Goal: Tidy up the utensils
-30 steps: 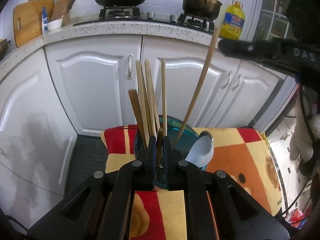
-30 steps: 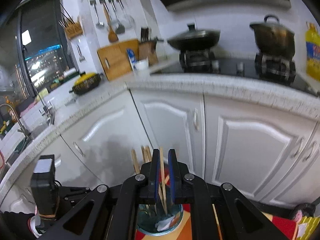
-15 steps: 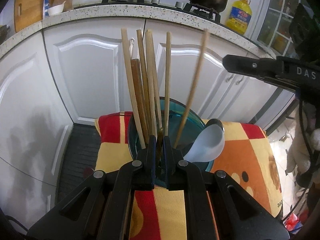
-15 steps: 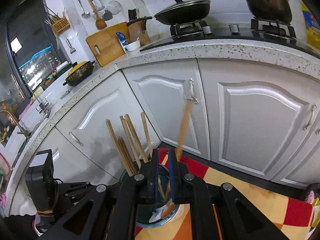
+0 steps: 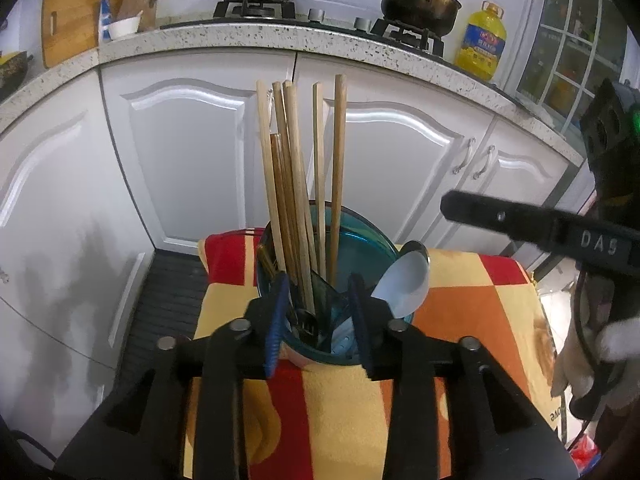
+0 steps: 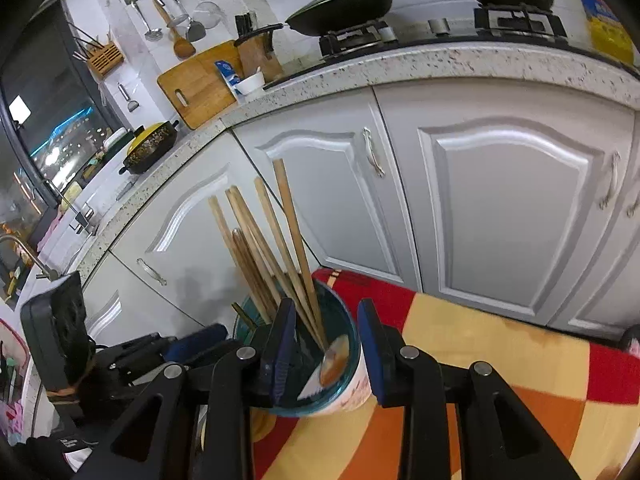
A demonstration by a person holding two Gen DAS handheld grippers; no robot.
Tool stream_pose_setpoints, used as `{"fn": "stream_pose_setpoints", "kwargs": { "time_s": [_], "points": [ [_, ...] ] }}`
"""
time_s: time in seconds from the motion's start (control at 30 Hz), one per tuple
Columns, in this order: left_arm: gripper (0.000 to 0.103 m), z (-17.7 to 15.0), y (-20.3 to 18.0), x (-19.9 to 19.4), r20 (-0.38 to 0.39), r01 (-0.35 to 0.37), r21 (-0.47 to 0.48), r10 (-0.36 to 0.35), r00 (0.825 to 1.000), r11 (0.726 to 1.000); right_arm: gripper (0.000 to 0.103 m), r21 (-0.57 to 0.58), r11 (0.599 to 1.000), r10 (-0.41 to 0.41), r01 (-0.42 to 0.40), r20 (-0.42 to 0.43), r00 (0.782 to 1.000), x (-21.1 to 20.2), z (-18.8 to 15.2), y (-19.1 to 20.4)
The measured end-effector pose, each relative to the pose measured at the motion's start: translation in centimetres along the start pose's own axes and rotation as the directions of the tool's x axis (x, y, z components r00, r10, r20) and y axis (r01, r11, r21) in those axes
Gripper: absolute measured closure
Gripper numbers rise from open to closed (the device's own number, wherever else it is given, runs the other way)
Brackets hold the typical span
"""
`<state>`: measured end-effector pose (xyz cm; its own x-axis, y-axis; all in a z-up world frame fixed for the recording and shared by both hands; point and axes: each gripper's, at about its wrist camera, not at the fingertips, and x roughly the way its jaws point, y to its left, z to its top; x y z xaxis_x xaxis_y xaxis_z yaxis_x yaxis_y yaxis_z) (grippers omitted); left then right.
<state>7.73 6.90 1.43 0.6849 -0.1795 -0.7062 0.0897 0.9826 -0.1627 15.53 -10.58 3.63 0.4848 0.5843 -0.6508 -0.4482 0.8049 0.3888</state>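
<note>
A teal utensil cup (image 5: 362, 242) (image 6: 348, 330) stands on a red, yellow and orange cloth. Several wooden chopsticks (image 5: 294, 168) (image 6: 276, 240) stand in it, with a pale spoon (image 5: 406, 280) (image 6: 334, 362) leaning at its rim. My left gripper (image 5: 318, 320) is open, its blue-padded jaws on either side of the cup's near rim, holding nothing. My right gripper (image 6: 326, 354) is open and empty just above the cup. The right gripper's body also shows at the right of the left wrist view (image 5: 540, 226).
The cloth (image 5: 460, 320) (image 6: 500, 360) covers a small table in front of white kitchen cabinets (image 5: 192, 152) (image 6: 500, 200). A speckled counter (image 5: 240, 36) carries a stove with a wok, a pot and a yellow oil bottle (image 5: 480, 42). A dark floor mat (image 5: 168, 292) lies to the left.
Both grippers have opened. The chopstick held by my right gripper now stands loose in the cup with the others, and the right gripper has drawn back.
</note>
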Motion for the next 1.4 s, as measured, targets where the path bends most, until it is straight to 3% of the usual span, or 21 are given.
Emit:
{"fn": "stream_pose_setpoints", "kwargs": {
  "time_s": [0.23,0.63,1.1,1.2,1.33,1.4],
  "points": [
    [0.061,-0.7,-0.6,-1.3,0.031,-0.04,-0.007,0.04,0.999,0.999,0.068,-0.018,0.998,-0.053,0.053,0.013,0.999,-1.2,-1.8,0.7],
    [0.061,-2.1,-1.3,-3.8,0.075,-0.116,-0.027,0.118,0.99,0.993,0.065,-0.044,0.986,-0.156,0.162,0.104,0.982,-4.3,-4.7,2.4],
    [0.061,-3.7,-2.2,-6.0,0.1,-0.18,-0.013,0.181,0.979,0.984,0.059,-0.064,0.98,-0.177,0.189,0.16,0.971,-6.7,-7.4,4.6],
    [0.061,-4.0,-2.1,-6.5,0.114,-0.199,-0.011,0.199,0.973,0.98,0.057,-0.076,0.978,-0.18,0.194,0.164,0.97,-6.8,-7.7,4.9],
    [0.061,-4.2,-2.1,-7.0,0.126,-0.248,-0.005,0.246,0.961,0.969,0.043,-0.079,0.975,-0.194,0.21,0.169,0.966,-6.9,-8.0,5.2],
    [0.061,-4.3,-2.0,-7.2,0.132,-0.258,-0.006,0.256,0.958,0.966,0.043,-0.074,0.976,-0.191,0.206,0.176,0.966,-7.0,-8.2,5.3]
  ]
}}
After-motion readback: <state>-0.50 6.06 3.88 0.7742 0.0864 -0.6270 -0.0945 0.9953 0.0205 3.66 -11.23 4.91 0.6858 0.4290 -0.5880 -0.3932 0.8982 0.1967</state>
